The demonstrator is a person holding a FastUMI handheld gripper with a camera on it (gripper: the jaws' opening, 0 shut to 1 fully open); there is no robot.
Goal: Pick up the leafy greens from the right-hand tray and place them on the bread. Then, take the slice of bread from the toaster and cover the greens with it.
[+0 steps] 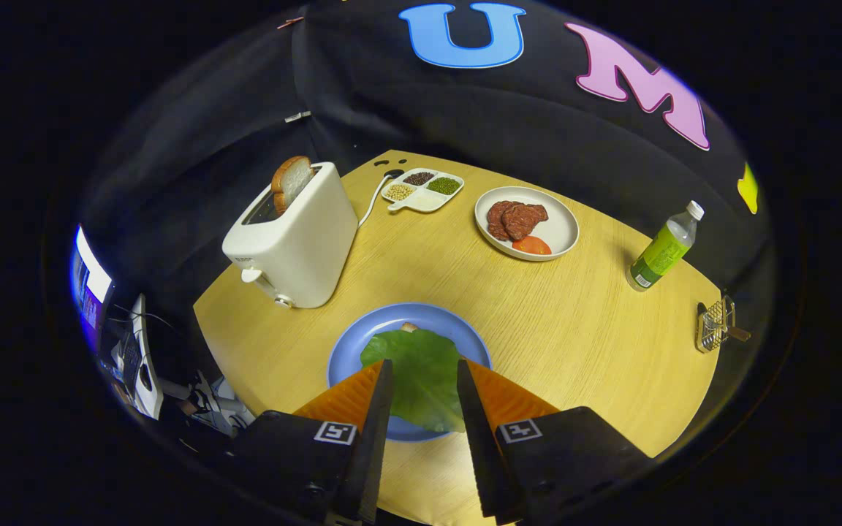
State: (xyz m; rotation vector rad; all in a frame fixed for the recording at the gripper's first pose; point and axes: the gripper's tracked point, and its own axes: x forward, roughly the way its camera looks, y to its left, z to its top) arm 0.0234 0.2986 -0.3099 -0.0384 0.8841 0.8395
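A green leaf point(421, 380) lies spread on the blue plate point(348, 351), covering a slice of bread whose corner point(410, 327) peeks out at the leaf's far edge. My gripper point(423, 363) hovers over the plate, open, its fingers apart on either side of the leaf and not pressing on it. Beyond the plate to the left stands a white toaster point(297, 241) with a slice of bread point(291, 183) sticking up out of its slot.
A white plate point(560, 226) with meat pieces point(514, 219) and a tomato slice point(532, 246) sits beyond the fingers to the right. A divided white tray point(422, 191) of beans lies at the back. A green bottle point(664, 248) and a small metal rack point(713, 325) stand at the far right of the round wooden table point(574, 329).
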